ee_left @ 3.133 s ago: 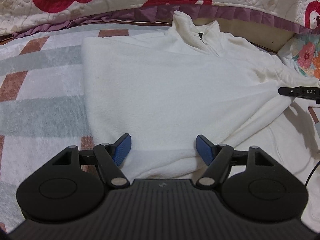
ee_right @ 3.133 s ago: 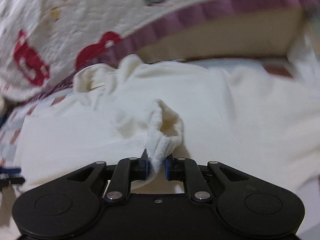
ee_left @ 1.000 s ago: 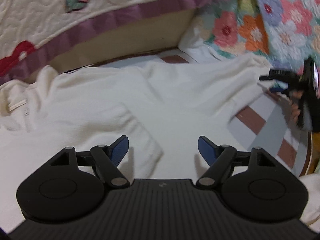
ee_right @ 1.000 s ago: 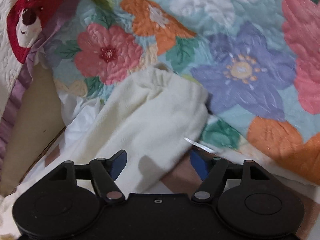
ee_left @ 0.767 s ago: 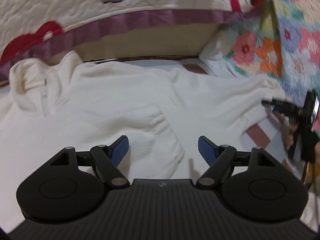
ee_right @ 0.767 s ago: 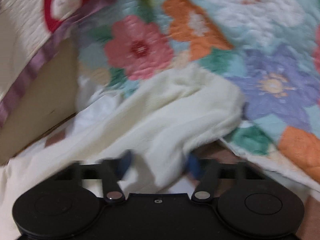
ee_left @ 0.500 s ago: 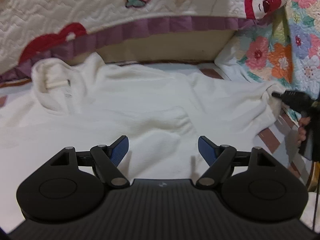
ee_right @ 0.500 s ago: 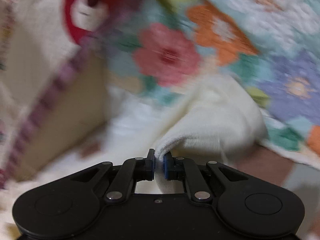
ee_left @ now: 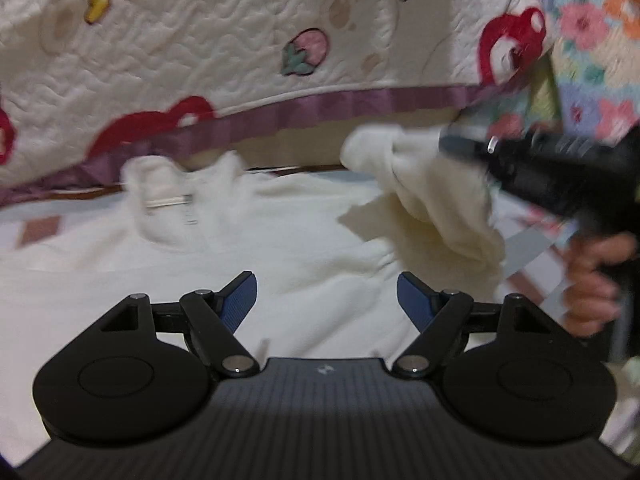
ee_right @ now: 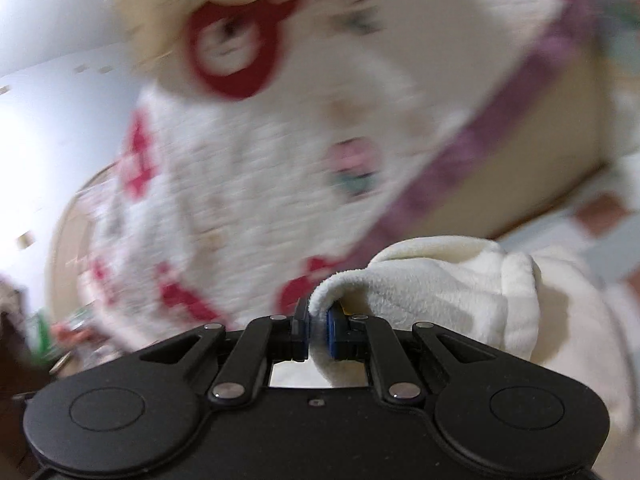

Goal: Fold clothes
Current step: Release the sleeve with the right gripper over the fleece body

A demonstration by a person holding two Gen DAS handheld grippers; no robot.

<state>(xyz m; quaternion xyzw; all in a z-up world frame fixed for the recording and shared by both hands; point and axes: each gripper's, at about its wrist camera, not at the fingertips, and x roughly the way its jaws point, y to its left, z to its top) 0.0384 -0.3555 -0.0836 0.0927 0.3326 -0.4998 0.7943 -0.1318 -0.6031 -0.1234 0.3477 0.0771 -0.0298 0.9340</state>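
Nearest, the left tongs (ee_left: 327,294) hang over the white fleece sweater (ee_left: 280,248), which lies spread on the bed; their blue pads are wide apart and opening a little more, with nothing pressed between them, only the sweater's body lying below. Just beyond these pads and to their right, one sleeve (ee_left: 432,196) of the sweater is lifted off the body and hangs in folds. The right tongs (ee_right: 318,330) are closed tightly on the cuff end of this sleeve, and a hand (ee_left: 592,280) holds their black handle on the right of the sweater. Farther than the sleeve, the sweater's collar (ee_left: 172,188) lies near the far edge of the bed. Behind the collar stands a quilted cover (ee_left: 240,40) with red bears and a purple border.
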